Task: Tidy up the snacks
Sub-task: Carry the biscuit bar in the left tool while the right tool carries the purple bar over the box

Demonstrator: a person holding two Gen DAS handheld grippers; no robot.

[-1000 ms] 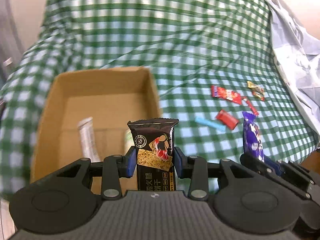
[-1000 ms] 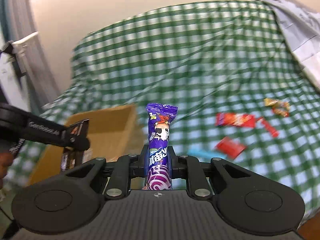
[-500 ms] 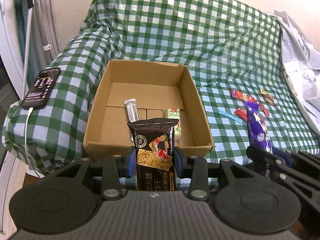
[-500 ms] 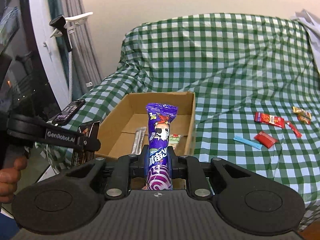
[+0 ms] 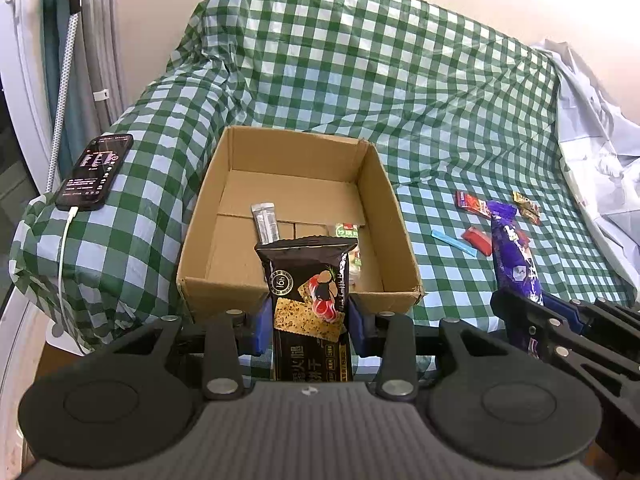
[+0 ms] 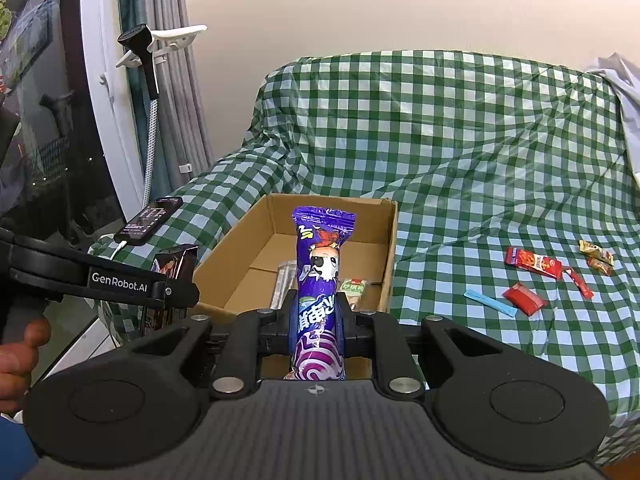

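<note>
Pinching upright for box drop: left gripper (image 5: 308, 326) holds black cracker pack (image 5: 310, 292), right gripper (image 6: 318, 320) purple candy bag (image 6: 320, 276). Both short of cardboard box (image 5: 394, 216).

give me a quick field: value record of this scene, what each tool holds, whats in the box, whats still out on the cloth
left tool: shut on black cracker packet, upright
right tool: shut on purple candy packet, upright
cardboard box: open, on checked cloth
in box: silver stick packet; green-label packet
loose on cloth, right of box: blue stick; red square packet; long red packet; thin red packet; two small gold packets
phone: left of box, cable plugged in
</note>
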